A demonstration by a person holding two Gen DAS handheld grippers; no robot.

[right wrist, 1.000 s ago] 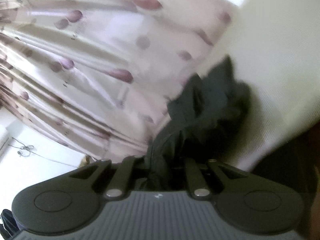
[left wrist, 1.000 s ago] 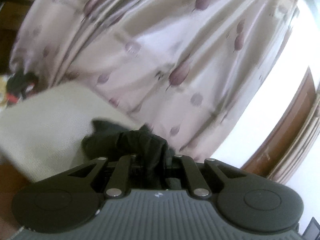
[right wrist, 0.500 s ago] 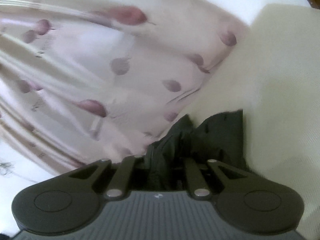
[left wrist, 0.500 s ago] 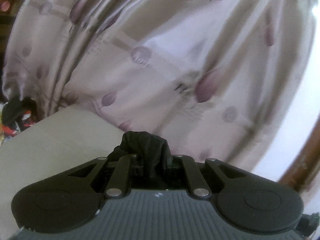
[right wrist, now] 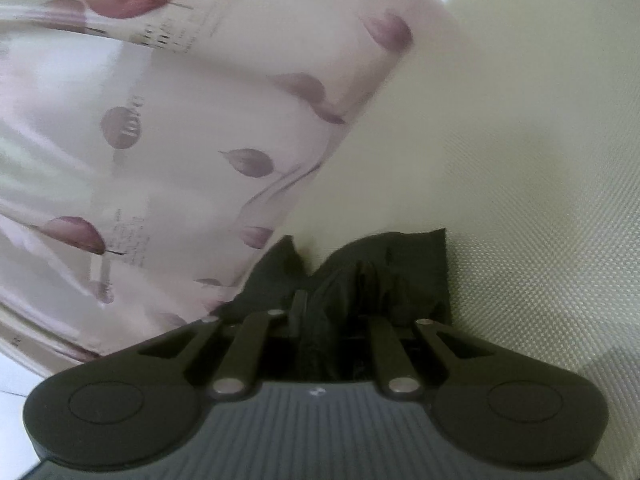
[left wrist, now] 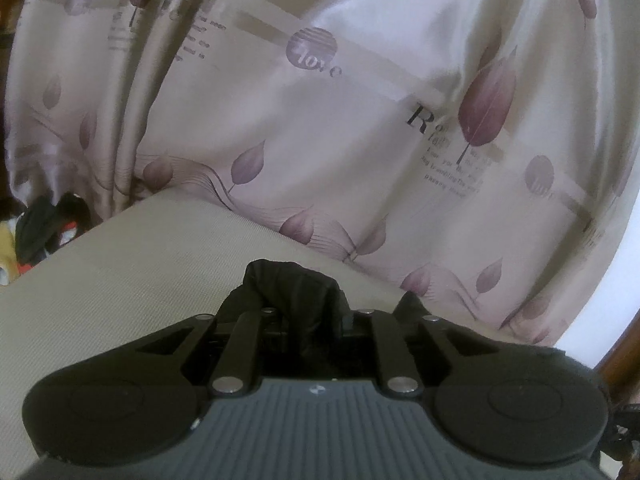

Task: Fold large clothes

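Left tongs clenched on a bunched wad of black garment, fabric puffed up between the fingers and sat just over the beige woven bench. Right tongs clamped on another bunch of the same black garment, with a corner flopped out flat on that beige surface to the right. Couldn't make out the fingertips themselves on either side, buried in cloth. Behind both, a shiny pinkish curtain printed with purple leaves and bits of lettering, hung right down to the far edge of the bench. Off at the left edge of the left wrist view, a messy pile of clothes, too small to sort out.
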